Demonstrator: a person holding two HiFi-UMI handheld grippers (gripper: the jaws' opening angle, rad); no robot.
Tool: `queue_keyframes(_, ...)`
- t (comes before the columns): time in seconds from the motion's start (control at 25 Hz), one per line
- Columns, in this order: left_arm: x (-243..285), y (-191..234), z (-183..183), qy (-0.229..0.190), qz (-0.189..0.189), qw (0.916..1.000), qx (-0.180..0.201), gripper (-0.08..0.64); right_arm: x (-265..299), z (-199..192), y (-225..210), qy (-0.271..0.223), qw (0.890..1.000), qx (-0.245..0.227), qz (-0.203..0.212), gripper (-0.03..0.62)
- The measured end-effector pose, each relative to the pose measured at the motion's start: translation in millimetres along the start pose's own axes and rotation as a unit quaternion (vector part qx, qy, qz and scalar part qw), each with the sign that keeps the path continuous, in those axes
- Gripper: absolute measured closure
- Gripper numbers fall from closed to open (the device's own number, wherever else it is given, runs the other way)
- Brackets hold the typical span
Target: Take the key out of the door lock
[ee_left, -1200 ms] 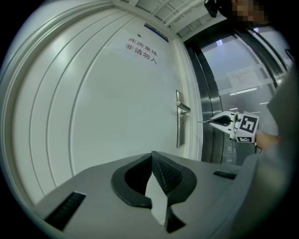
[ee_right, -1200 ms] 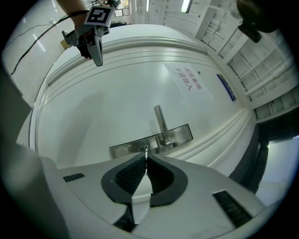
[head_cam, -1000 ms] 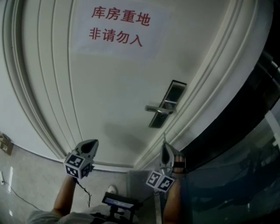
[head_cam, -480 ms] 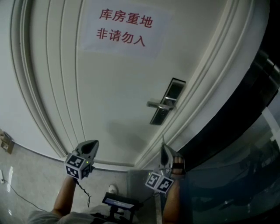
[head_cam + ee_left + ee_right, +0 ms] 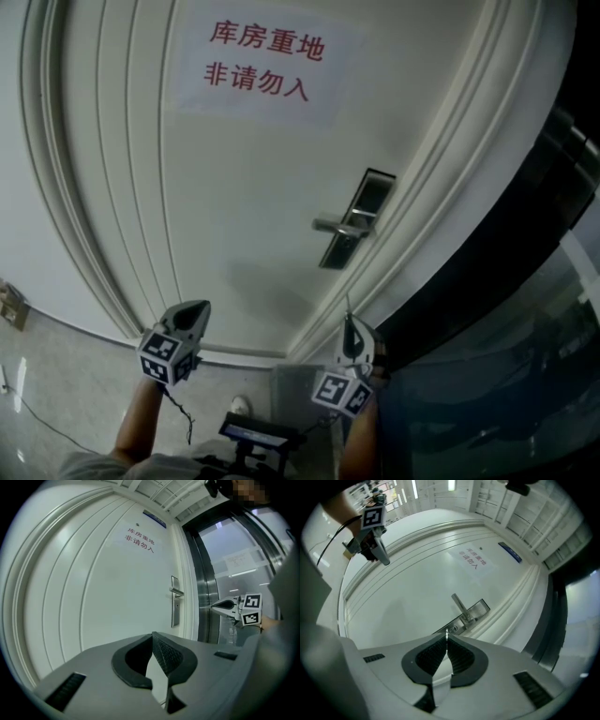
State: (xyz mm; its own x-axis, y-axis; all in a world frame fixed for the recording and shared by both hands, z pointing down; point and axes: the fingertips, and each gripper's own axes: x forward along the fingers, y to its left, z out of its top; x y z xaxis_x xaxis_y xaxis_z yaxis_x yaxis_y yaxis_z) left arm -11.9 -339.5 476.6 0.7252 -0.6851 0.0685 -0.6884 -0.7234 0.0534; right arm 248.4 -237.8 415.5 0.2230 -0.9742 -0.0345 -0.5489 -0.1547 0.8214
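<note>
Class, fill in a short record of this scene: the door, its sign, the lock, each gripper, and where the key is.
door: white panelled door
sign: paper sign with red Chinese characters, high on the door
lock: dark lock plate with a silver lever handle, near the door's right edge
left gripper: jaws together, empty, away from the door
right gripper: jaws shut on a thin metal piece, apparently the key
key position: at the right gripper's tips, off the lock plate

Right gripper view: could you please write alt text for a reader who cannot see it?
The right gripper pinches a thin silver piece, apparently the key, in front of a white door. Just beyond it are the door's silver lever handle and lock plate; the left gripper hangs at upper left.
</note>
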Motion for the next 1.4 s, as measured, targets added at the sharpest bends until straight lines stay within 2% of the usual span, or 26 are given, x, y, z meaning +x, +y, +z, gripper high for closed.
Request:
queue_keyframes(0.08, 0, 0, -1, 0.0, 0.0, 1.0, -0.001, 0.552, -2, -4, 4, 0.002, 0.998, 0.068, 0.009, 0.571)
queue_keyframes(0.2, 1, -3, -1, -0.002, 0.0, 1.0, -0.002, 0.552, -6, -12, 16, -0.003, 0.987, 0.162, 0.024, 0.571)
queue_keyframes(0.4, -1, -6, 1, -0.006, 0.001, 1.0, 0.002, 0.552, -17, -21, 20, 0.006, 0.954, 0.298, 0.029, 0.571)
queue_keyframes(0.56, -2, -10, 2, -0.008, 0.002, 1.0, 0.006, 0.552, -25, -26, 16, 0.012, 0.931, 0.365, 0.023, 0.571)
queue_keyframes(0.84, -4, -13, 0, -0.006, 0.008, 0.9998, 0.014, 0.552, -38, -38, 22, 0.016, 0.904, 0.426, 0.027, 0.571)
queue_keyframes(1.4, -4, -12, -5, -0.002, 0.008, 0.9999, 0.011, 0.552, -40, -30, 20, 0.006, 0.908, 0.419, 0.022, 0.571)
